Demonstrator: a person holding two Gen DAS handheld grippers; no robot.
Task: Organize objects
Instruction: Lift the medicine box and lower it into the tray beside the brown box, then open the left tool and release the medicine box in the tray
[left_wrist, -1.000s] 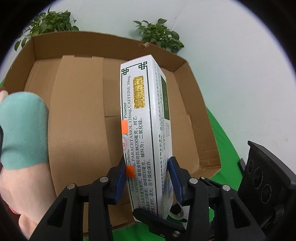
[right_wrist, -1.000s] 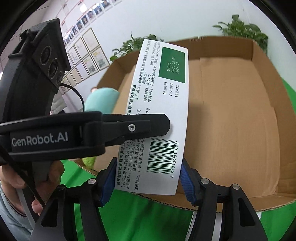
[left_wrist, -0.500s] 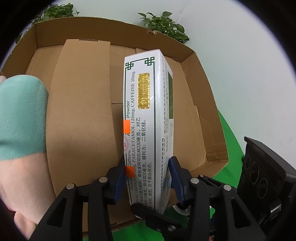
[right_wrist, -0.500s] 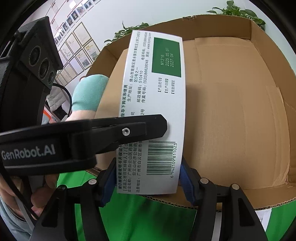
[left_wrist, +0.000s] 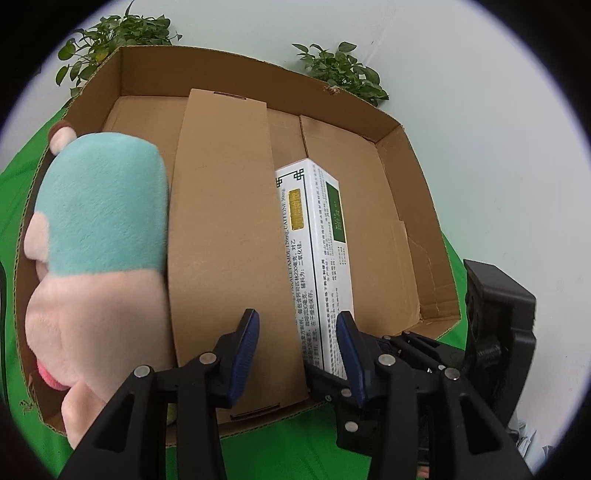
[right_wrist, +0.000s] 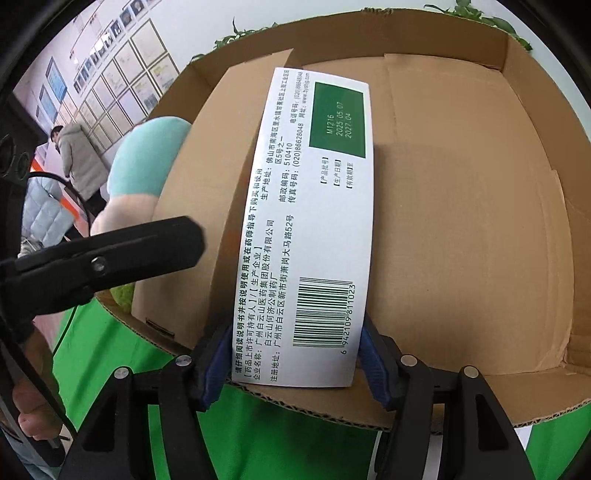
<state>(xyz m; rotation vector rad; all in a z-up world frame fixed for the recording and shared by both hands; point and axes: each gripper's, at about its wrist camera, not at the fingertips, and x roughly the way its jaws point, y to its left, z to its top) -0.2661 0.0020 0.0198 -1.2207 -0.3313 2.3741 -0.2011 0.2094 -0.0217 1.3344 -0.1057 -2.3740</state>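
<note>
A white medicine box (left_wrist: 317, 254) with green print stands on edge inside the open cardboard box (left_wrist: 413, 206). My left gripper (left_wrist: 299, 347) is open; its left finger is clear of the medicine box and its right finger sits beside it. In the right wrist view my right gripper (right_wrist: 291, 363) is shut on the near end of the medicine box (right_wrist: 314, 221), with the barcode side up. The left gripper's finger (right_wrist: 122, 254) shows at the left, apart from the medicine box.
A plush toy (left_wrist: 99, 236) in teal and pink lies in the left part of the cardboard box, beside a raised cardboard flap (left_wrist: 225, 221). The box sits on a green cloth (left_wrist: 280, 443). Potted plants (left_wrist: 340, 70) stand behind. People (right_wrist: 79, 158) stand at far left.
My left gripper has opened and let go of the medicine box. The medicine box has gone lower into the cardboard box, still held by my right gripper.
</note>
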